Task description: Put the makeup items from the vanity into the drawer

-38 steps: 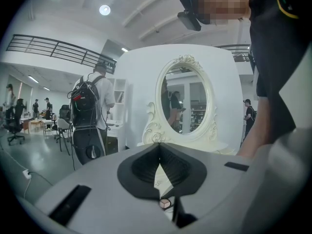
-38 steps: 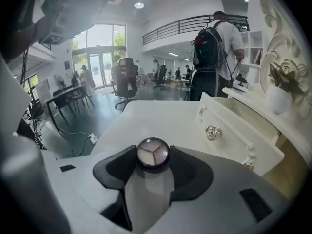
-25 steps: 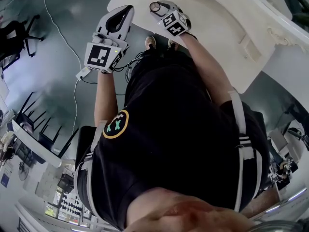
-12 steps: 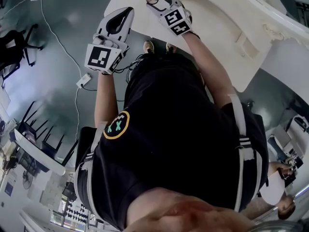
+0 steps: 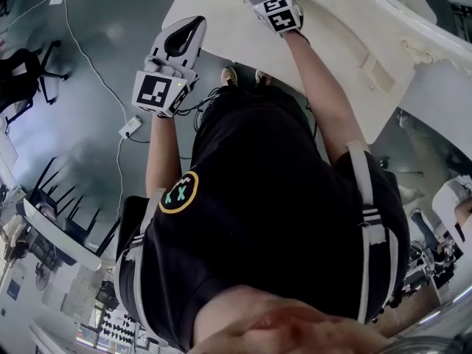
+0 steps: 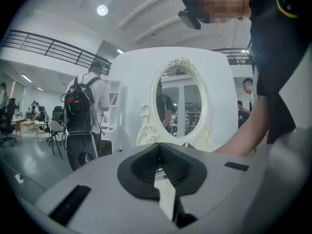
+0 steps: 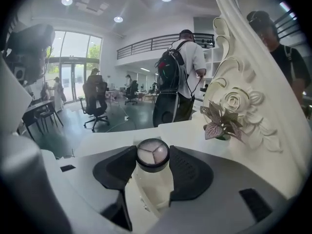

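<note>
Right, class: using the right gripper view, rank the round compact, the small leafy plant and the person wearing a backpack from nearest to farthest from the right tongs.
1. The compact: gripped in the right tongs, dead centre.
2. The plant: on the vanity top, ahead to the right.
3. The person with backpack: standing beyond the vanity, centre background.

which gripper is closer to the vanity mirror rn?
Right. The right gripper, shut on a round compact, sits right beside the mirror and its carved frame; the left gripper, shut and empty, faces it from farther back.
</note>
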The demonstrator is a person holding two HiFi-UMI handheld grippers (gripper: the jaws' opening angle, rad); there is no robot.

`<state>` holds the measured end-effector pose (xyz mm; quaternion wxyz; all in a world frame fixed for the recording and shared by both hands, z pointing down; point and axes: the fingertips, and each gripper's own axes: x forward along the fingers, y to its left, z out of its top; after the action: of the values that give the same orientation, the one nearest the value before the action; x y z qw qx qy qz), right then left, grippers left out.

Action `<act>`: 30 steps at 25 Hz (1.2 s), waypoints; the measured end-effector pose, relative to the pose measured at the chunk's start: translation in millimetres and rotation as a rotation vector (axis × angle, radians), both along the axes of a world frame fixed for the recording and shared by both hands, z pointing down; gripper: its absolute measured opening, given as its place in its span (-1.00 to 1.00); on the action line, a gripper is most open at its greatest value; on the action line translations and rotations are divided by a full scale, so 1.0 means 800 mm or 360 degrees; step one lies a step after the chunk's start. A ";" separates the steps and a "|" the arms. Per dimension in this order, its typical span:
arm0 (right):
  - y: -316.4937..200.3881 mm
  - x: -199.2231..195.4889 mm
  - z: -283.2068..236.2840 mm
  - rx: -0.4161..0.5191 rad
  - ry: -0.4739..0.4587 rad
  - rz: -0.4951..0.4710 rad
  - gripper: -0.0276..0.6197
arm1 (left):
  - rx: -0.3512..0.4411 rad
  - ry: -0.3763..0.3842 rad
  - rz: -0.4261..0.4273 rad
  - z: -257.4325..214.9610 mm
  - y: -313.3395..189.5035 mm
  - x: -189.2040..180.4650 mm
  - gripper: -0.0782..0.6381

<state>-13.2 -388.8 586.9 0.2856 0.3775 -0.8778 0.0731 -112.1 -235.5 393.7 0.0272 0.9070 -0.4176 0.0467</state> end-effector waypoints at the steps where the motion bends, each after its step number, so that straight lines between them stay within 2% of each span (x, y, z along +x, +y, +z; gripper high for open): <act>1: 0.000 0.000 -0.001 -0.0001 -0.0006 0.0009 -0.19 | -0.0002 -0.0003 -0.0006 -0.002 0.001 -0.001 -0.73; 5: 0.004 0.001 0.007 -0.0029 0.0020 0.0021 -0.18 | -0.0016 -0.0008 -0.0002 -0.005 0.010 -0.002 -0.73; 7: 0.008 0.000 0.011 -0.0057 0.0034 0.0022 0.06 | -0.0013 -0.0010 -0.0002 -0.006 0.012 -0.003 -0.73; 10: 0.015 0.001 0.013 -0.0064 0.0043 0.0018 0.16 | -0.0017 -0.0001 -0.0018 -0.005 0.011 -0.007 -0.73; 14: 0.019 0.009 0.002 -0.0025 0.0022 0.0026 0.16 | -0.0021 0.0001 0.0004 -0.002 0.007 -0.002 -0.73; 17: 0.019 0.012 -0.023 0.0060 -0.0035 0.0027 0.15 | -0.0013 0.0011 0.0015 -0.001 -0.002 -0.001 -0.73; 19: 0.025 0.015 -0.054 0.0140 -0.0082 0.0018 0.05 | 0.0000 0.0012 0.0021 -0.005 -0.006 0.003 -0.73; 21: 0.037 0.019 -0.090 0.0237 -0.0138 0.0006 -0.21 | 0.0015 0.0008 0.0048 -0.011 -0.007 0.011 -0.73; 25: 0.064 0.018 -0.160 0.0373 -0.0283 -0.0041 -0.40 | 0.0044 0.0003 0.0073 -0.019 -0.011 0.020 -0.73; 28: 0.084 0.016 -0.206 0.0483 -0.0383 -0.0109 -0.76 | 0.0069 -0.0011 0.0109 -0.018 -0.021 0.025 -0.73; 30: 0.102 0.010 -0.244 0.0551 -0.0463 -0.0184 -0.85 | 0.0088 -0.0014 0.0116 -0.022 -0.027 0.027 -0.73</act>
<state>-5.3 -307.0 391.6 0.0907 0.3553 -0.9294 -0.0413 -90.4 -257.5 376.1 -0.0014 0.9218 -0.3855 0.0401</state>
